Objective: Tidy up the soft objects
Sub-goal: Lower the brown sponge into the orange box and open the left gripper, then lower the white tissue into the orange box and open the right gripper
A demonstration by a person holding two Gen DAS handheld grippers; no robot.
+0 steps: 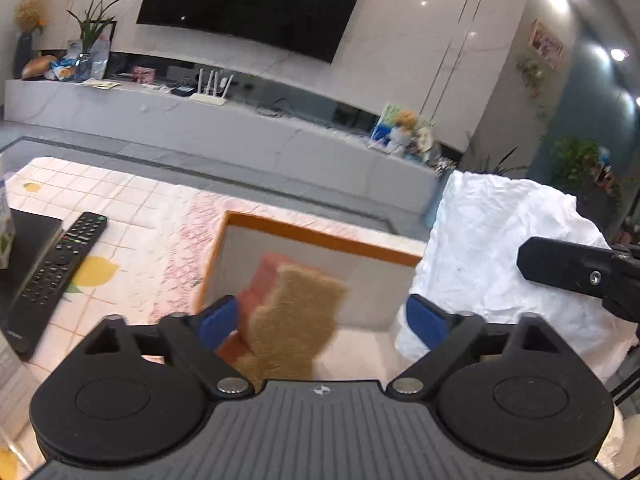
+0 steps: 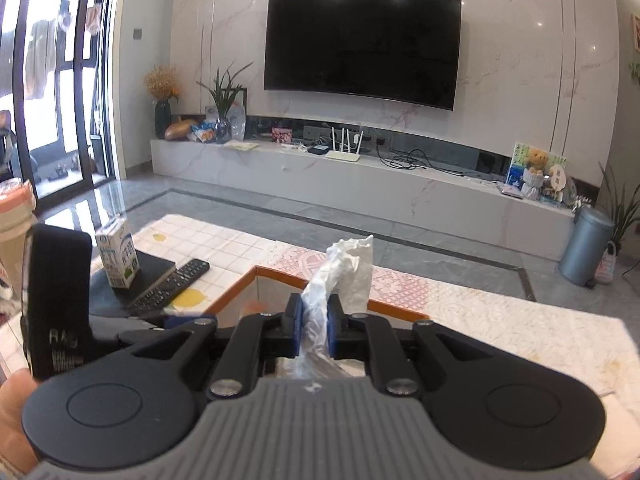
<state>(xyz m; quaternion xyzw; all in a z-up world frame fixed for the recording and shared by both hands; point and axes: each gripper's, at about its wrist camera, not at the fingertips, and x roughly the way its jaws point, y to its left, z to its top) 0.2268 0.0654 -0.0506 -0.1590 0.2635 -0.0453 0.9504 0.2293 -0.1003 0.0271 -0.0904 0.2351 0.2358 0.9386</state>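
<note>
Sitting partway: brown sponge [image 1: 296, 316] dropping from the wide-released left gripper [image 1: 320, 322] into the orange-rimmed box [image 1: 320, 236] on the bench [image 1: 132, 208], right gripper [image 2: 313, 326] clenching white tissue [image 2: 352, 268] above it, unplaced.

The right tongs [image 2: 313, 326] pinch a crumpled white tissue [image 2: 348, 268] between blue pads [image 2: 295, 322], its free end standing above them. Just beyond the tongs lies an orange-rimmed box [image 2: 280, 273] on the patterned surface [image 2: 500, 320]. Left of the tongs rest a remote control [image 2: 176, 282] and an upright milk carton [image 2: 117, 253].
</note>
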